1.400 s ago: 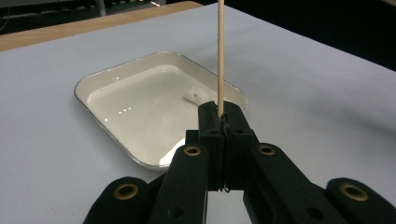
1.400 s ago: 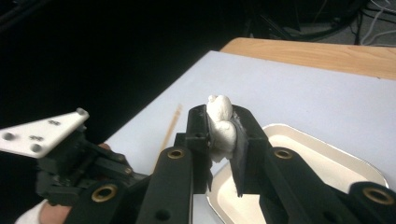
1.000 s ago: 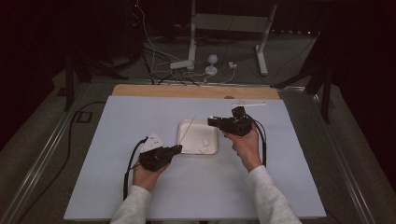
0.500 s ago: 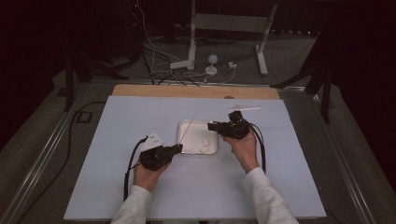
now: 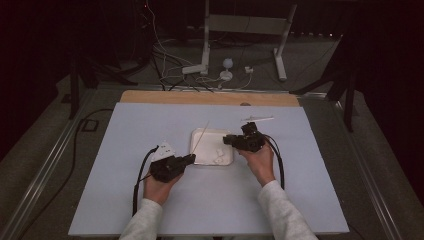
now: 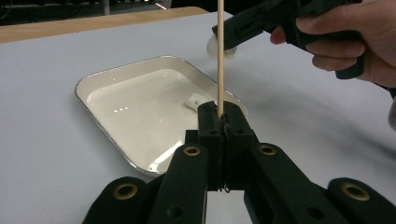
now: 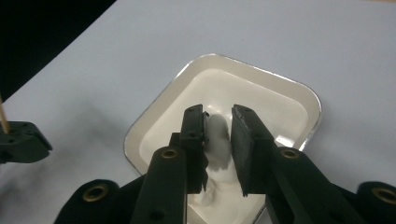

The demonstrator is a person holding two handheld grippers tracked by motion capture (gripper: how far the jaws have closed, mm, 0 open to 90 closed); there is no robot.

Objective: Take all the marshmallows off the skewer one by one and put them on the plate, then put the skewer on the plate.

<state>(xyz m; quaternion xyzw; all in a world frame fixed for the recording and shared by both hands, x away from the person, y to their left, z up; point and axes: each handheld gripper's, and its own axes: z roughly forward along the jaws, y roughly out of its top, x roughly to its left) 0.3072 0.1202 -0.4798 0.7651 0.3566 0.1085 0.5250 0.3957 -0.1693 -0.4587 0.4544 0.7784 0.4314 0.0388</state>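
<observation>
A white enamel tray point(image 5: 196, 150) lies mid-table with small white lumps point(image 5: 218, 152) in it. My left gripper point(image 5: 190, 158) sits at the tray's near left corner, shut on a thin wooden skewer point(image 6: 220, 56) that slants up over the tray point(image 6: 88, 81). My right gripper point(image 7: 218, 116) hovers low over the tray's right side point(image 7: 299, 88), shut on a soft white lump point(image 7: 217, 135); its jaws have just eased open a little around that lump. In the left gripper view the lump point(image 6: 212, 46) hangs right next to the skewer.
A pale stick point(image 5: 257, 119) lies on the white tabletop behind the right gripper. A wooden strip point(image 5: 210, 98) edges the table's far side. Stands and cables point(image 5: 220, 70) sit on the floor beyond.
The right gripper has come down and slightly nearer with the white lump, closer to the tray and the skewer. The left gripper and skewer have stayed put.
</observation>
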